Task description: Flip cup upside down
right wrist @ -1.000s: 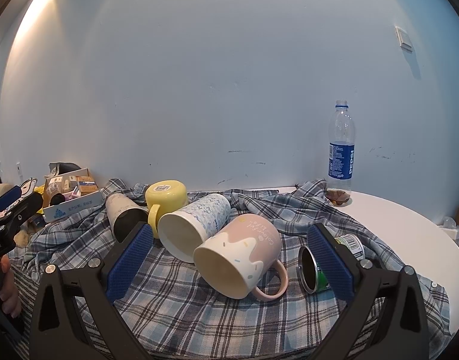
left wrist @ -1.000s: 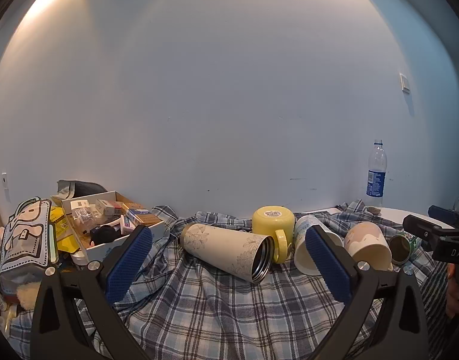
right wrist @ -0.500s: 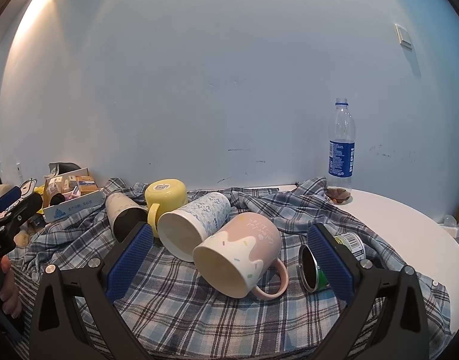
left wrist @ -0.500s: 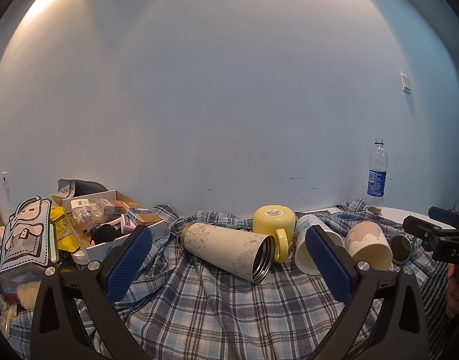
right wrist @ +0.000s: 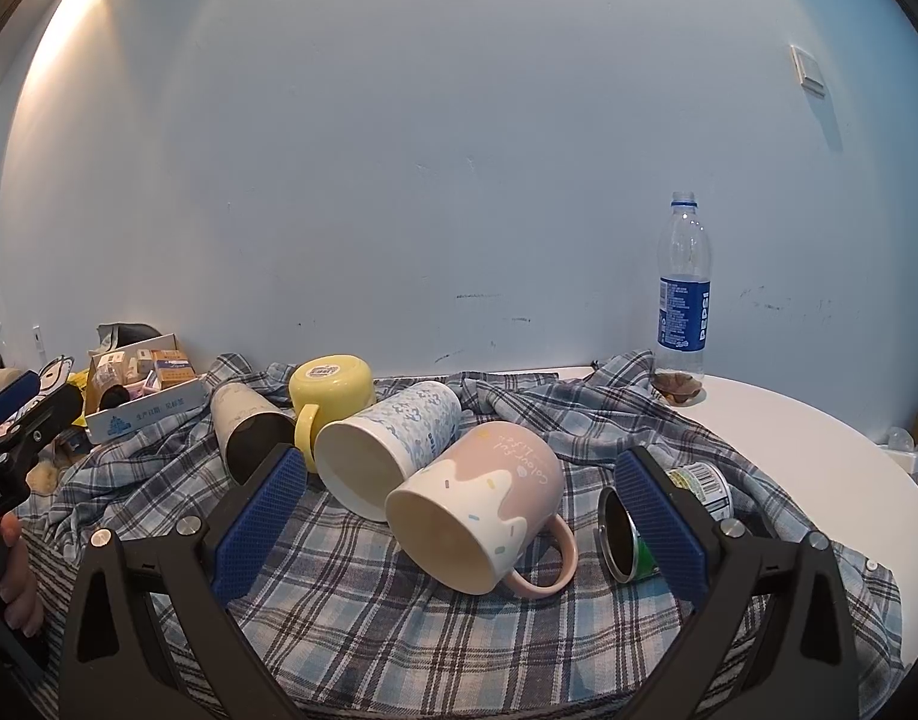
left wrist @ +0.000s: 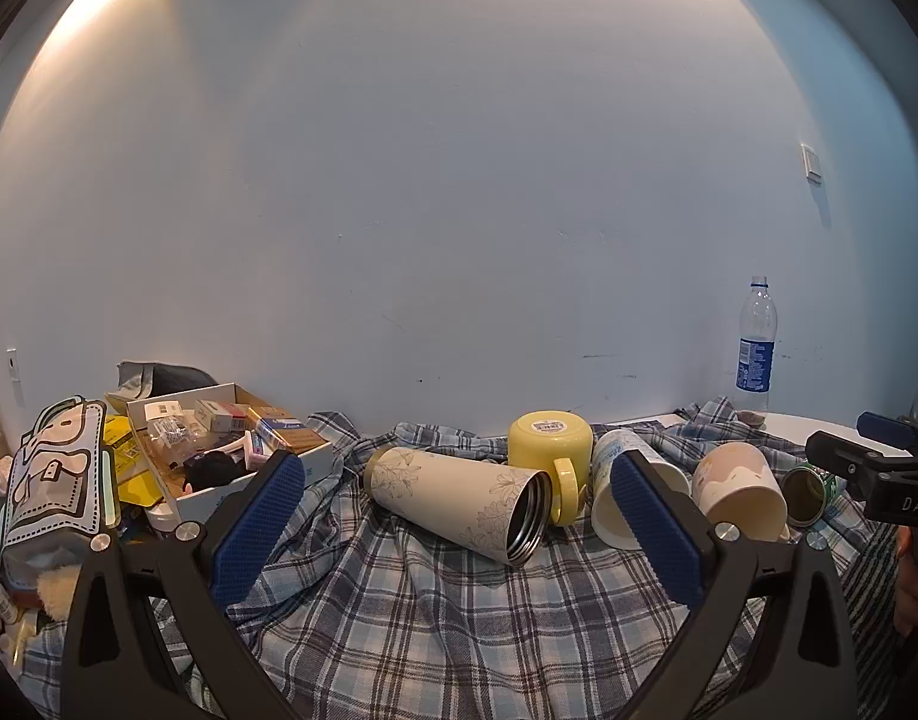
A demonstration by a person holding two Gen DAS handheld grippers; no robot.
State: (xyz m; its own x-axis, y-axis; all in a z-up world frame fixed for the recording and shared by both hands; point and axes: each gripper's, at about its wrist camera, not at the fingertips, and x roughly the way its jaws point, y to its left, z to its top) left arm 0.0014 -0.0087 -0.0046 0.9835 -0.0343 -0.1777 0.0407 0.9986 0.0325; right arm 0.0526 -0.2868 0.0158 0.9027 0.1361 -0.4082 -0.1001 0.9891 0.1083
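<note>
Several cups lie on a plaid cloth (right wrist: 399, 618). A pink and white mug (right wrist: 477, 510) lies on its side, mouth toward me, between my right gripper's open fingers; it also shows in the left wrist view (left wrist: 738, 492). A blue-patterned cup (right wrist: 387, 438) and a beige floral tumbler (left wrist: 459, 495) lie on their sides. A yellow mug (left wrist: 552, 450) stands upside down. A green can (right wrist: 651, 522) lies by the right finger. My left gripper (left wrist: 453, 528) is open and empty before the tumbler. My right gripper (right wrist: 459, 528) is open and empty.
A Pepsi bottle (right wrist: 682, 294) stands at the back right on the white round table (right wrist: 819, 456). An open cardboard box (left wrist: 219, 450) of small items and a cartoon pouch (left wrist: 51, 480) sit at the left. A wall runs close behind.
The right wrist view has shifted slightly, so the pink mug sits a little lower between the fingers. The left gripper has barely moved.
</note>
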